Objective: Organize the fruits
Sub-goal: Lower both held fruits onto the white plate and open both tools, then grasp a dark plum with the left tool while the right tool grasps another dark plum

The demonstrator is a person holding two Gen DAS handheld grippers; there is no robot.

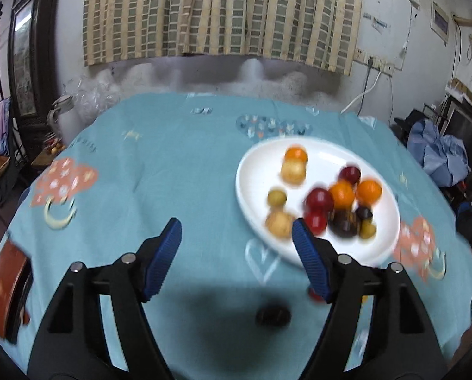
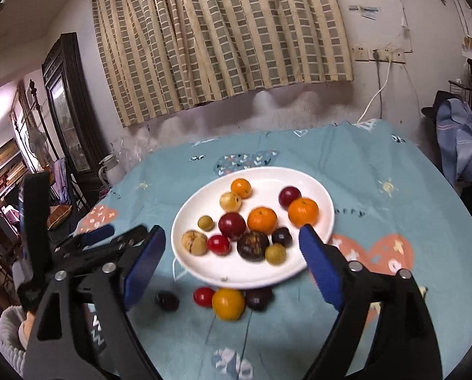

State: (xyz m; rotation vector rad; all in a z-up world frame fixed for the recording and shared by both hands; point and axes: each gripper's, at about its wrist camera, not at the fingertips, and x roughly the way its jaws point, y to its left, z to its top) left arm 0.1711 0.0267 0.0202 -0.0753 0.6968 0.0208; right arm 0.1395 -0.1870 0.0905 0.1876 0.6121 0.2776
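Over the blue-clothed tabletop (image 2: 378, 164), the right gripper (image 2: 232, 247) hangs with its blue pads spread wide, nothing between them, framing the near edge of the white plate (image 2: 261, 278). The left gripper (image 1: 236, 234) is just as wide apart and empty, the plate off to its right. That oval plate runs its long axis left to right in the right wrist view, piled with fruit: oranges, red plums, a dark mangosteen (image 2: 252, 246). Only the right view shows the strays clearly: a yellow-orange fruit (image 2: 228, 304), a small red one (image 2: 203, 296) and two dark ones on the cloth. Left view is blurred; one dark fruit (image 1: 273, 316) sits below.
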